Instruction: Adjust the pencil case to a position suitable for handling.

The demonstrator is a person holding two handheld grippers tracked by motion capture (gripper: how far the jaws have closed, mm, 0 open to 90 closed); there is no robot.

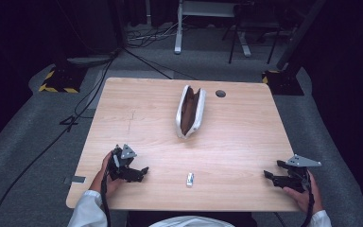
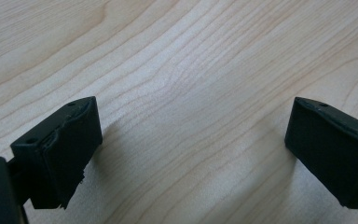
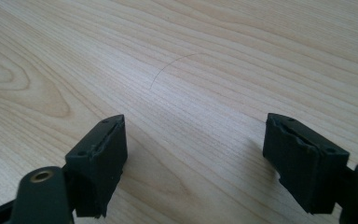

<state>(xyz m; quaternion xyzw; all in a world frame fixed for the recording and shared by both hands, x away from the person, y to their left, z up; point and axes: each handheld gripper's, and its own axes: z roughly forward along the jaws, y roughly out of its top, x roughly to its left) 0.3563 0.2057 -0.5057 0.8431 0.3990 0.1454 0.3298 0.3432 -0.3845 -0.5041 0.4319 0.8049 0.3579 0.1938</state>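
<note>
From the high view I had the left gripper [image 1: 131, 171] resting near the front left corner of the wooden table [image 1: 246, 142], gripped by a hand in a white sleeve, and the right gripper [image 1: 278, 176] resting near the front right corner, its grey three-cornered plate on top. In the left gripper view the jaws stood wide apart with nothing but bare wood grain between them, and the right gripper view showed the same: two black jaws spread wide over the tabletop, gripping nothing, with a faint curved scratch in the wood ahead of them. Between my two grippers, close to the front edge and a little nearer the left one, lay a small white object [image 1: 190, 179], too small for me to tell what it was; neither gripper touched it. Farther back, near the middle of the table, a long white case [image 1: 190, 111] lay gaping, its brown lining showing, with its length running away from me. Just beside its far end I saw a round dark hole [image 1: 220, 93] in the tabletop. Both grippers sat well apart from the case.
</note>
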